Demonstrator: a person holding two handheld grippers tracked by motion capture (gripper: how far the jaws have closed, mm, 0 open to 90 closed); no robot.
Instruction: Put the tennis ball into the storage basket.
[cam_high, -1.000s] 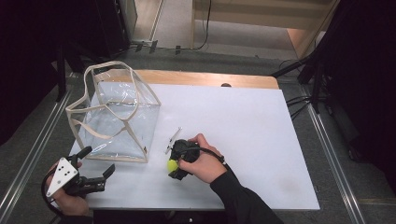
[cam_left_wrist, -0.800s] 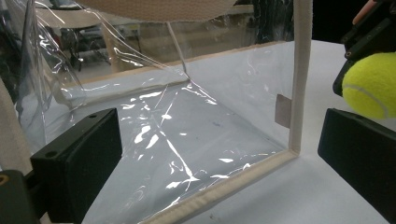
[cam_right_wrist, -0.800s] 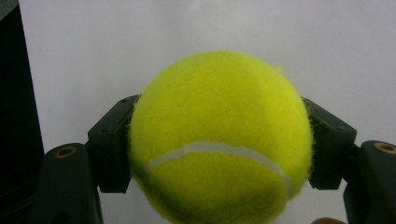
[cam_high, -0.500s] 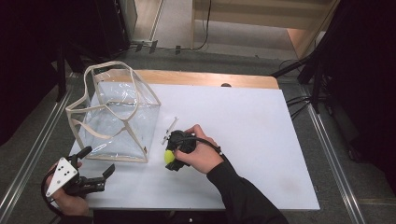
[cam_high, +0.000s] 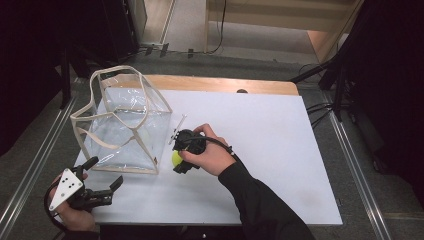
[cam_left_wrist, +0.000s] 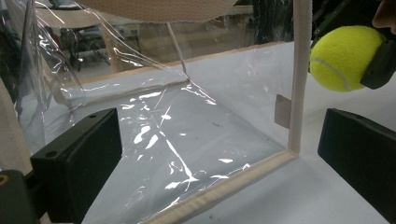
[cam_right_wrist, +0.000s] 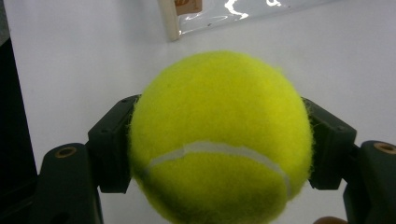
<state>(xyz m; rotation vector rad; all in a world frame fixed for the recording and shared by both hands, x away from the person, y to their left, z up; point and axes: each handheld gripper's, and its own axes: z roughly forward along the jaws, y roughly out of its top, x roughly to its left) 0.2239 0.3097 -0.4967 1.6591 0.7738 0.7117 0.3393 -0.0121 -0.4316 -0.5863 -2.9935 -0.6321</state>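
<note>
High view, ball: I hold the tennis ball (cam_high: 176, 158) in my right gripper (cam_high: 179, 161), just beside the near corner of the clear bag (cam_high: 122, 125). I judge that it goes into the bag next, so it waits close to the bag's wall.
High view, right hand: my right hand (cam_high: 207, 152) wraps the gripper body from above; the forearm comes in slanted from the lower right, and the jaws point toward me and to the left.
High view, bag: it stands upright on the white table (cam_high: 280, 150) with its top open and the beige straps loose, so a thing can enter from above.
High view, left gripper: my left gripper (cam_high: 107, 180) rests low at the near left edge of the table, jaws apart, holding nothing, aimed at the bag.
Left gripper view, reason: between my spread jaws I see the bag's near lower edge (cam_left_wrist: 224, 189), not touched; I judge this gripper is ready to steady the bag.
Left gripper view, ball: the ball (cam_left_wrist: 343, 57) hangs at the upper right, past the bag's beige corner seam (cam_left_wrist: 299, 79), off the table.
Right gripper view, grip: both jaws press on the sides of the ball (cam_right_wrist: 219, 140); it is firmly clamped above the table, with the bag's corner (cam_right_wrist: 187, 11) farther off.
</note>
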